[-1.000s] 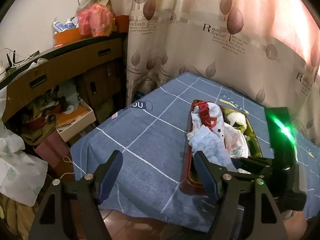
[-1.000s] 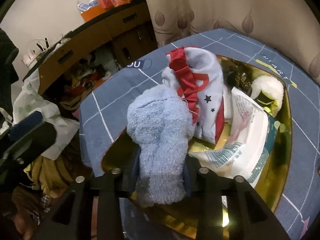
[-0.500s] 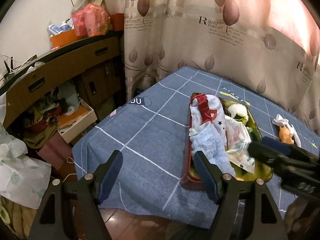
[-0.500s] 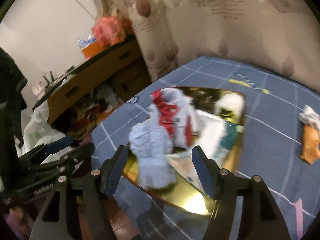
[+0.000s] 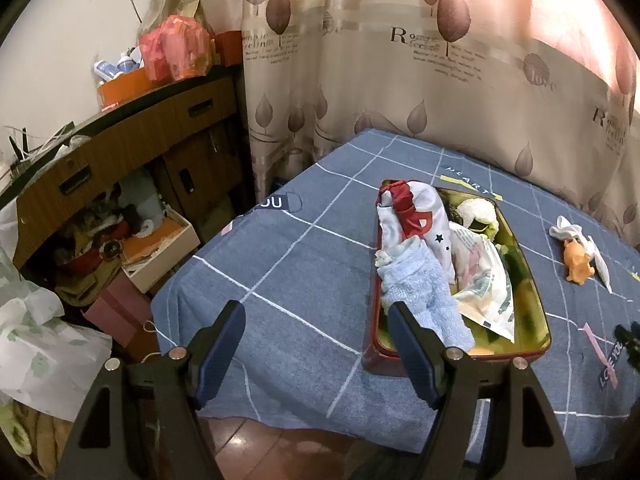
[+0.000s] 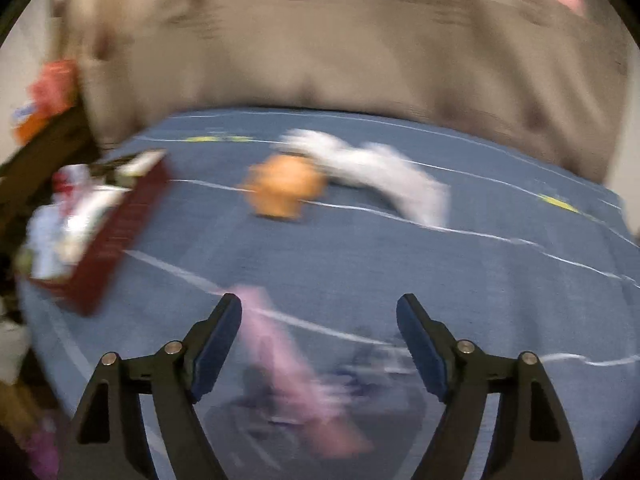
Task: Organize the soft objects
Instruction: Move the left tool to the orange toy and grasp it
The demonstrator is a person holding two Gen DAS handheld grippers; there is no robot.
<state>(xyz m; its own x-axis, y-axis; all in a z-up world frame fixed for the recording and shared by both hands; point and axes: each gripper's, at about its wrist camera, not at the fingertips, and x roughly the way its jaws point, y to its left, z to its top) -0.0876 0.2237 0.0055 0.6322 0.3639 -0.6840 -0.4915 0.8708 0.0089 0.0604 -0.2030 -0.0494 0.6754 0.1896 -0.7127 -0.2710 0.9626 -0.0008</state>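
blue towel [image 5: 420, 296]: fluffy, rolled, draped over the tray's near-left corner
star-print garment [image 5: 412, 216]: white with red trim, bunched along the tray's left side
orange plush [image 5: 576, 260]: on the bed, touching white cloth [image 5: 580, 240], right of the tray

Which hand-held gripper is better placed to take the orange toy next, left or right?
Probably the right hand-held gripper: it is open and faces the orange toy. The left one is open too, but points beside the tray.

Blue bedspread [image 5: 304, 280]: tray [image 5: 370, 344], orange toy [image 5: 576, 262], white cloth [image 5: 570, 232].
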